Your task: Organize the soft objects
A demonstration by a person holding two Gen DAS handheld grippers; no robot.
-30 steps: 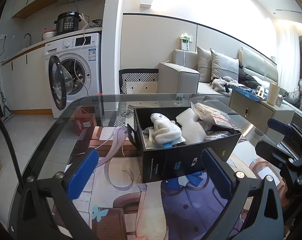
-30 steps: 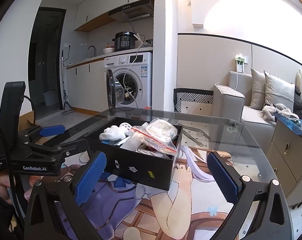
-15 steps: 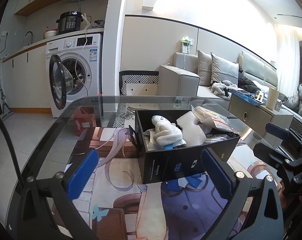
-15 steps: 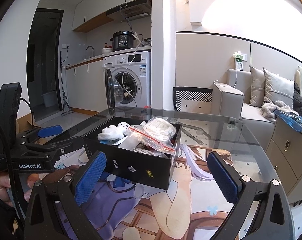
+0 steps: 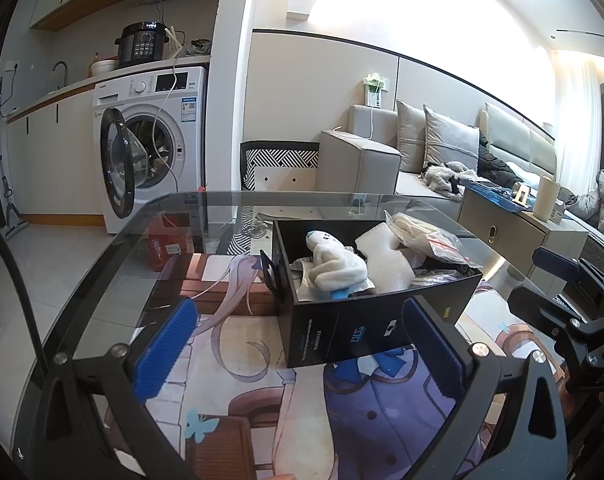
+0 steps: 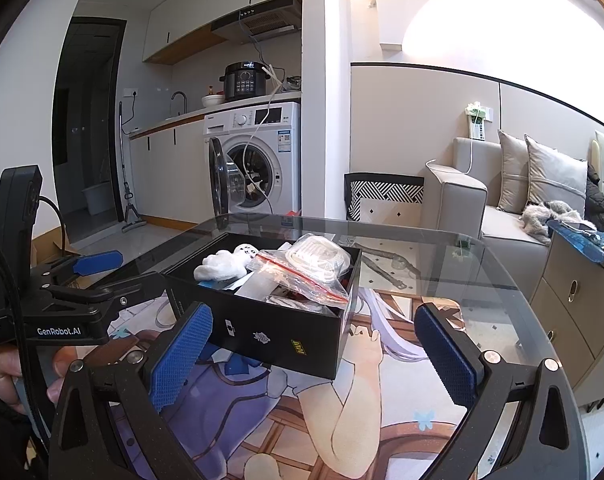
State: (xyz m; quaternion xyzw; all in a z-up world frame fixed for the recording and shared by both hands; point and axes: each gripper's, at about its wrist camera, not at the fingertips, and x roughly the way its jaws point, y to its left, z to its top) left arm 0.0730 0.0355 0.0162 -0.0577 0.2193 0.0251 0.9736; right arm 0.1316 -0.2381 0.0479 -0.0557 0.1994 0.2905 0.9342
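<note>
On the glass worktop [image 5: 113, 280]: black box [image 5: 366, 320] holding white plush toy [image 5: 334, 264], foam, bagged items; since a second ago, nothing moved. Both grippers' jaws held apart, empty.

Lower box [image 5: 376, 324] contents hide beneath the white plush [image 5: 336, 266] and zip bag [image 6: 302, 276]; box lettering is perhaps too small to read.

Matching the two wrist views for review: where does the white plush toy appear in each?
Left wrist: white plush toy just right of centre, in the near-left part of the black box.
Right wrist: white plush toy left of centre, at the box's far-left end.
Shared landmark: washing machine behind the table.
</note>
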